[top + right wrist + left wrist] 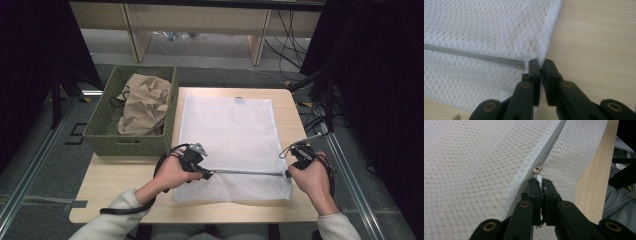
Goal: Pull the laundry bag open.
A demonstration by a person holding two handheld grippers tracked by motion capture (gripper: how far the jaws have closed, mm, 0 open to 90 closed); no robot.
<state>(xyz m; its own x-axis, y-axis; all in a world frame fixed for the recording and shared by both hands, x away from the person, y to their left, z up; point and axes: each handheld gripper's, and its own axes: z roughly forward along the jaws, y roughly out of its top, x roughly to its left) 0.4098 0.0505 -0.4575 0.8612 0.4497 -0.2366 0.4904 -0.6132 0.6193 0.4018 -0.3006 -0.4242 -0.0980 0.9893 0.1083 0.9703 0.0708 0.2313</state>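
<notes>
A white mesh bag (230,130) lies flat on the wooden table (120,185). A grey zipper (245,172) runs across it near the front edge. My left gripper (207,173) is at the zipper's left end. In the left gripper view it (539,181) is shut on the white pull tab, just below the brass slider (537,169). My right gripper (289,173) sits at the bag's right edge. In the right gripper view it (539,62) is shut on the mesh edge right beside the zipper's end (522,65).
A green woven basket (100,125) stands at the table's back left, holding crumpled beige cloth (145,102). Bare wood (599,37) lies right of the bag. Table legs and cables show on the floor beyond.
</notes>
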